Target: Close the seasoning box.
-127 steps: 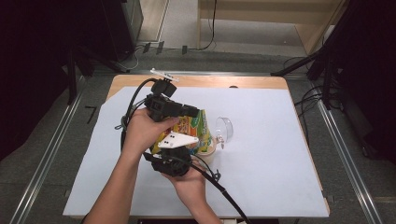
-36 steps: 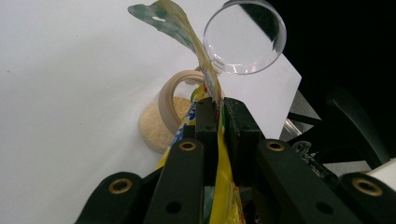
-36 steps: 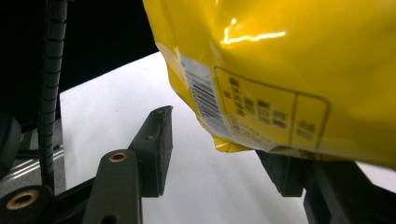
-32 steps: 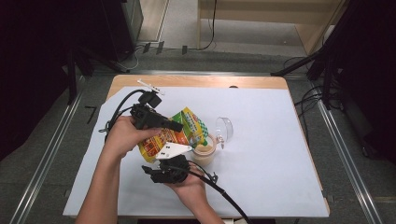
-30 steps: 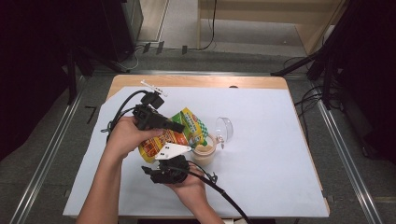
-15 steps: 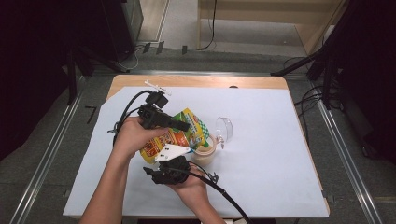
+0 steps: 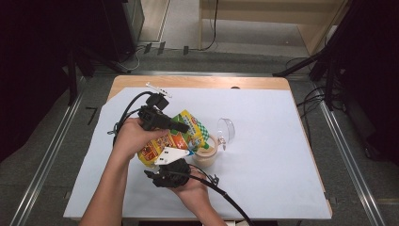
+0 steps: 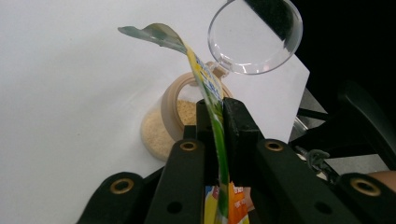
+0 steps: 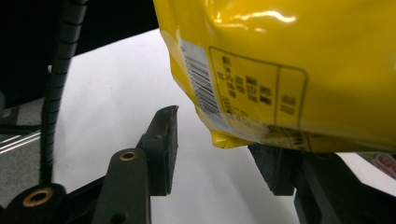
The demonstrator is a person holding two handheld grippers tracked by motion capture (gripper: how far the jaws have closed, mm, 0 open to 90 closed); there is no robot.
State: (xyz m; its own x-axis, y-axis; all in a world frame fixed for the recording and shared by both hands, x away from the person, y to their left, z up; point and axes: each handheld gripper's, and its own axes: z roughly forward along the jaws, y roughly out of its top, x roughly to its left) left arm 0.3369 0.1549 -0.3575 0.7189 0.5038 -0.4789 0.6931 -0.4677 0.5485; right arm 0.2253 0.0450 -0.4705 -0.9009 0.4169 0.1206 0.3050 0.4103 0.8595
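A yellow, green and orange bag [image 7: 178, 138] is held tilted, its open top corner over a small jar [image 7: 207, 153] of pale granules [image 8: 169, 125]. The jar's clear hinged lid [image 7: 227, 129] stands open. My left gripper [image 7: 184, 127] is shut on the bag's thin upper edge [image 8: 211, 100]; its jaws have just been closing on that edge. Below the bag, my right gripper [image 7: 165, 163] points up at it. In the right gripper view its fingers [image 9: 163, 140] stand apart, with the bag's lower corner [image 9: 233, 133] hanging above the gap and the left pad clear of it.
A white sheet [image 7: 273, 155] covers the wooden table [image 7: 197, 82]. A small white part [image 7: 157, 89] lies near the far left edge. Cables trail from both grippers, one across the front of the sheet [image 7: 226, 197].
Hardly anything has shifted in the last second. Compared with about four seconds ago, the left hand is farther left and the bag leans lower toward the jar.
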